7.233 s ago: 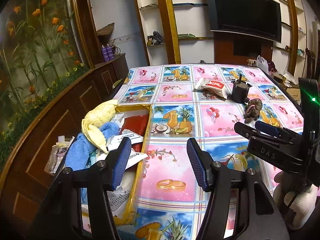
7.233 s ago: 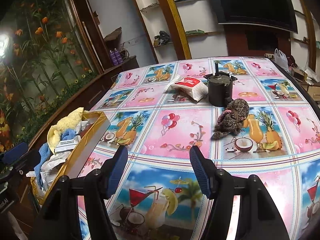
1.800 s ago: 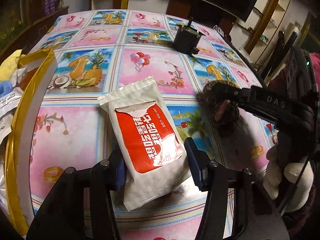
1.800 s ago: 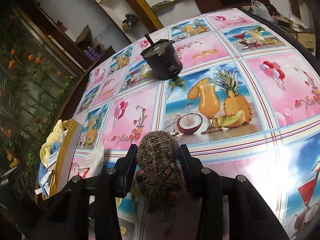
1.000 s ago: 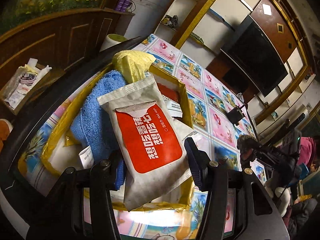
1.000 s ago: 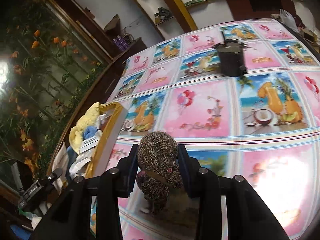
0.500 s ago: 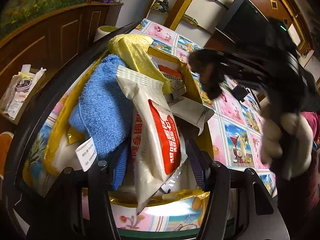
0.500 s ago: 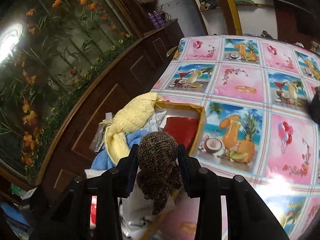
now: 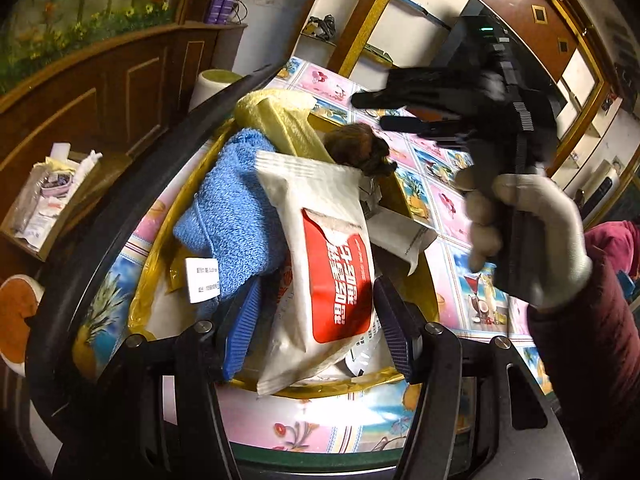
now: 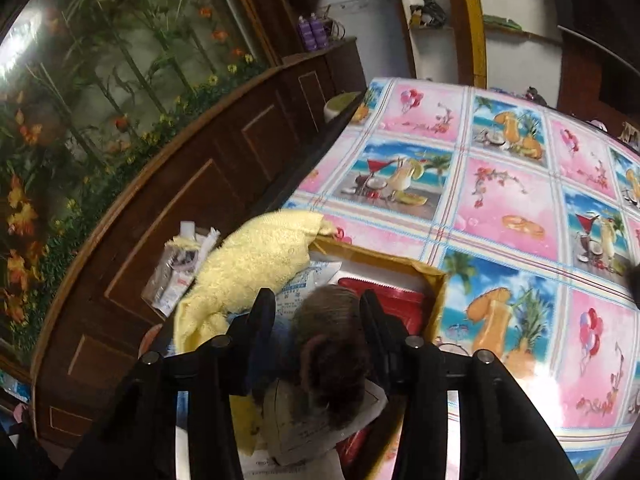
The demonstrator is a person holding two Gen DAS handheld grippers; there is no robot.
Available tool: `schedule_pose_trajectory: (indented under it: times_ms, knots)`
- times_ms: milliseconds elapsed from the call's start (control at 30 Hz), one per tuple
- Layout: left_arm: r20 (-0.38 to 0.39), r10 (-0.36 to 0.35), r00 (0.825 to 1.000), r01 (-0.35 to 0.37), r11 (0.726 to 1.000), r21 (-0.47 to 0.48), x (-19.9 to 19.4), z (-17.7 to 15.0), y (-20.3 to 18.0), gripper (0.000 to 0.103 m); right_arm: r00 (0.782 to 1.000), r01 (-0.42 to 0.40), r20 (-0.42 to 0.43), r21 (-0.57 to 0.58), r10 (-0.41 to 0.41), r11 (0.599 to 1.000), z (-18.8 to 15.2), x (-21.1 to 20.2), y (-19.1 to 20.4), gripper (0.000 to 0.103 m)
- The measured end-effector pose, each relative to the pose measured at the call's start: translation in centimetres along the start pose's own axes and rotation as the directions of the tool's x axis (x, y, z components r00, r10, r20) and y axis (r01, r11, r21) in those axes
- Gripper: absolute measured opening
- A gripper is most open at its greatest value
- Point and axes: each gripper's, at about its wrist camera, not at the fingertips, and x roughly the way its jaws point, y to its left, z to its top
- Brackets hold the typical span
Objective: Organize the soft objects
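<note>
Left gripper [image 9: 316, 320] over yellow cardboard box [image 9: 160, 240] at near-left table edge; fingers spread, white-and-red wipes packet [image 9: 320, 256] standing loose between pads, resting in box against blue knitted cloth [image 9: 236, 216]. Right gripper [image 10: 316, 324] above far end of box; jaws just been opening, brown speckled knitted toy [image 10: 328, 344] between fingers, blurred, contact unclear. Pale yellow towel [image 10: 252, 264] draped over box's far-left corner. White-gloved hand [image 9: 532, 236] gripping right tool.
</note>
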Motion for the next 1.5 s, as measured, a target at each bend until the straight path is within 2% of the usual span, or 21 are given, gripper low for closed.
schedule_pose_trajectory:
  times_ms: [133, 300, 367, 400, 433, 467, 500, 533, 567, 600, 633, 700, 733, 867, 1067, 1333, 1500]
  knots:
    - [0.017, 0.026, 1.000, -0.026, 1.000, 0.014, -0.5, -0.1, -0.9, 0.058, 0.996, 0.002, 0.084, -0.008, -0.001, 1.000, -1.1, -4.1, -0.8, 0.062]
    - [0.077, 0.080, 0.994, -0.083, 0.996, 0.037, -1.7, -0.4, -2.8, 0.058, 0.994, 0.021, 0.111, -0.026, -0.018, 0.999, -5.1, -7.4, -2.4, 0.063]
    - [0.123, 0.117, 0.986, -0.122, 0.992, 0.039, -2.3, -0.5, -3.6, 0.058, 0.993, 0.023, 0.113, -0.022, -0.021, 0.999, -6.9, -8.1, -3.3, 0.063]
    - [0.164, 0.158, 0.974, -0.166, 0.986, 0.036, -2.9, -0.6, -4.2, 0.058, 0.993, 0.028, 0.113, -0.022, -0.025, 0.999, -7.7, -8.4, -3.5, 0.063]
    - [0.234, 0.241, 0.942, -0.253, 0.967, 0.023, -3.9, -1.0, -4.9, 0.058, 0.993, 0.032, 0.115, -0.022, -0.029, 0.999, -8.3, -8.8, -3.7, 0.063]
    - [0.298, 0.318, 0.900, -0.332, 0.943, -0.003, -4.9, -1.3, -5.5, 0.058, 0.992, 0.034, 0.120, -0.021, -0.031, 0.999, -9.1, -9.2, -4.0, 0.063]
    - [0.378, 0.398, 0.836, -0.413, 0.910, -0.045, -6.1, -1.8, -6.3, 0.071, 0.992, 0.034, 0.126, -0.019, -0.032, 0.999, -9.8, -9.6, -4.2, 0.063]
    - [0.438, 0.428, 0.791, -0.443, 0.894, -0.073, -7.0, -2.4, -6.9, 0.086, 0.991, 0.031, 0.131, -0.018, -0.029, 0.999, -10.5, -10.0, -4.4, 0.063]
    - [0.475, 0.428, 0.769, -0.443, 0.892, -0.087, -7.5, -3.0, -7.2, 0.102, 0.990, 0.025, 0.138, -0.017, -0.022, 1.000, -11.2, -10.4, -4.5, 0.063]
    - [0.499, 0.421, 0.758, -0.432, 0.896, -0.100, -7.7, -3.8, -7.4, 0.103, 0.989, 0.021, 0.146, -0.017, -0.018, 1.000, -11.8, -10.7, -4.6, 0.063]
    - [0.492, 0.420, 0.763, -0.425, 0.899, -0.109, -7.3, -4.1, -7.3, 0.103, 0.988, 0.018, 0.153, -0.017, -0.015, 1.000, -12.4, -11.0, -4.5, 0.063]
    - [0.412, 0.418, 0.810, -0.433, 0.899, -0.062, -5.5, -3.9, -7.4, 0.103, 0.988, 0.010, 0.155, -0.027, -0.006, 1.000, -13.4, -11.4, -4.4, 0.063]
    - [0.371, 0.424, 0.826, -0.438, 0.897, -0.049, -4.8, -3.8, -7.4, 0.103, 0.988, 0.007, 0.153, -0.034, -0.002, 0.999, -14.0, -11.5, -4.2, 0.063]
    - [0.302, 0.444, 0.844, -0.442, 0.894, -0.079, -3.9, -4.2, -7.6, 0.103, 0.990, 0.022, 0.141, -0.096, -0.009, 0.995, -16.3, -11.7, -3.5, 0.063]
    - [0.266, 0.473, 0.840, -0.468, 0.880, -0.085, -3.1, -4.3, -8.4, 0.103, 0.993, 0.022, 0.114, -0.141, -0.006, 0.990, -18.3, -11.6, -2.9, 0.063]
    - [0.262, 0.522, 0.811, -0.527, 0.848, -0.058, -2.5, -4.6, -9.3, 0.103, 0.996, 0.018, 0.087, -0.179, -0.002, 0.984, -19.2, -11.0, -2.1, 0.063]
    - [0.262, 0.531, 0.806, -0.539, 0.841, -0.050, -2.6, -4.7, -9.3, 0.103, 0.997, 0.027, 0.080, -0.199, -0.011, 0.980, -19.5, -10.8, -1.3, 0.063]
